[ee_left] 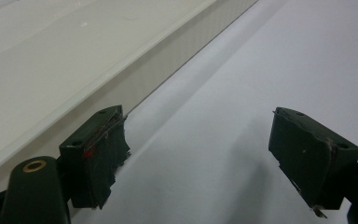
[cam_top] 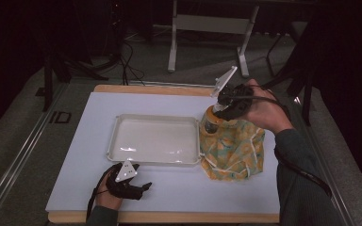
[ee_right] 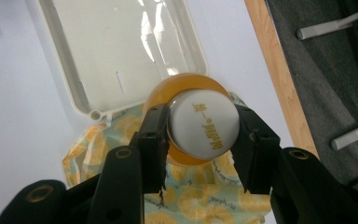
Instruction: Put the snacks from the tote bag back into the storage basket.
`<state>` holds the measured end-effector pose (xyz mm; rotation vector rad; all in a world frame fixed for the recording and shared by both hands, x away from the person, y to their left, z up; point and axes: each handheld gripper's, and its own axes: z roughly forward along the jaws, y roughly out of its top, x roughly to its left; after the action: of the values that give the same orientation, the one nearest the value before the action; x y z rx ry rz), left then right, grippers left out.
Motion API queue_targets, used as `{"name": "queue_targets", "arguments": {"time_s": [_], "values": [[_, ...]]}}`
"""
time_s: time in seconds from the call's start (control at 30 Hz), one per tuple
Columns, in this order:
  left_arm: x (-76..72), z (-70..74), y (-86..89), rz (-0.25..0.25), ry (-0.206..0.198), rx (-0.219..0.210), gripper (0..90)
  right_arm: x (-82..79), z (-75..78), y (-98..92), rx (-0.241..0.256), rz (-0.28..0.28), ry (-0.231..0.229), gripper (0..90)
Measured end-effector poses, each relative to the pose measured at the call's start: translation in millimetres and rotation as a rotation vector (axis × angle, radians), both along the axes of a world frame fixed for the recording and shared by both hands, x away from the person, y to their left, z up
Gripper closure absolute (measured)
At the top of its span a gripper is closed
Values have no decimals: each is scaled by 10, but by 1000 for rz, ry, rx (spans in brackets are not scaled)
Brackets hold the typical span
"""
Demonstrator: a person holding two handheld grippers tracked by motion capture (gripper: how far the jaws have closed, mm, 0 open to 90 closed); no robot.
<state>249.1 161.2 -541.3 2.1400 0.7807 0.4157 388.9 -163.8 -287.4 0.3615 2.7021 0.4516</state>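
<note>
The high view looks from above the near edge of the table (cam_top: 169, 106), facing forward and down, far enough back to take in the whole white top and the floor beyond at twelve o'clock. The left gripper view sits low at about seven o'clock on the table, nearly skimming the surface, looking along its jaws past the outer wall of the tray (ee_left: 135, 84) at close range. The right gripper view hangs over the two o'clock side, pointing almost straight down from close above the bottle cap (ee_right: 204, 123) and patterned bag (ee_right: 200, 196). All three views share the tray (cam_top: 154, 140) and the white tabletop around it.
</note>
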Motion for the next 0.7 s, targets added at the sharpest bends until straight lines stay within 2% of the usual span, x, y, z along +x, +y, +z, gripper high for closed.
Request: {"name": "queue_targets", "arguments": {"time_s": [0.43,0.7], "values": [[0,1,1,0,0,-3,191,-10,-15,122,-1,29,10,589],[-1,1,1,0,-2,-2,191,-48,-3,195,19,50,10,589]]}}
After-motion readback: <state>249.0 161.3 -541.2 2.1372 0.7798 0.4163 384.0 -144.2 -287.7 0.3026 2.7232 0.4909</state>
